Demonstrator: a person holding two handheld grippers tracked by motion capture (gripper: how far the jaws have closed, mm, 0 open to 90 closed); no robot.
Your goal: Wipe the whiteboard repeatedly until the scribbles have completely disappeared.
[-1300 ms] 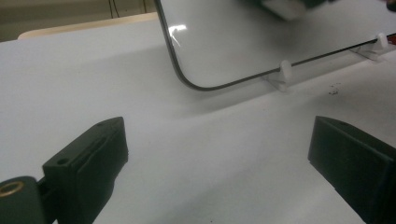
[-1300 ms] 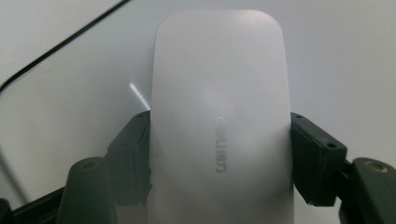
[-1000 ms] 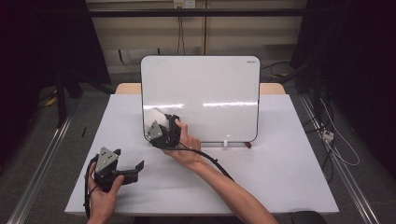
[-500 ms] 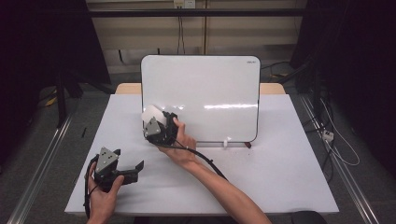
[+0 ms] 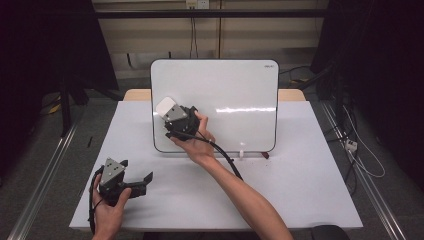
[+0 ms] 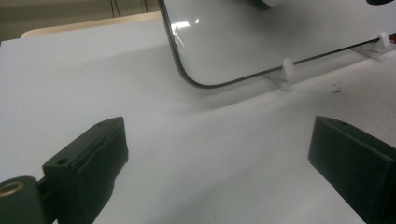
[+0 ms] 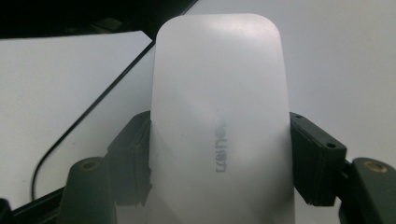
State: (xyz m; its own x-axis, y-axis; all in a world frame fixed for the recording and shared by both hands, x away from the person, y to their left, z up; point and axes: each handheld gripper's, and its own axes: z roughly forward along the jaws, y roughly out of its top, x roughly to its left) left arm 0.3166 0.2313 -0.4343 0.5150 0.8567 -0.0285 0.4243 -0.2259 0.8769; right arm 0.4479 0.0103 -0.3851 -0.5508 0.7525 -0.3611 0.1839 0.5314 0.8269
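A white board stands upright on clip feet at the back of the white table. My right gripper is shut on a white eraser and holds it against the board's left part, near its left edge. In the right gripper view the eraser sits squeezed between the two black jaws of the right gripper, with grey lettering on its back. My left gripper rests low at the table's front left, open with nothing between its jaws. The left gripper looks toward the board's lower corner.
White clip feet hold the board's bottom edge. A few dark specks lie on the table by the board's right foot. The right gripper's cable trails over the forearm. Metal rails run along the floor on both sides.
My right gripper has moved up and slightly left along the board with the eraser in it. The left gripper has stayed where it was.
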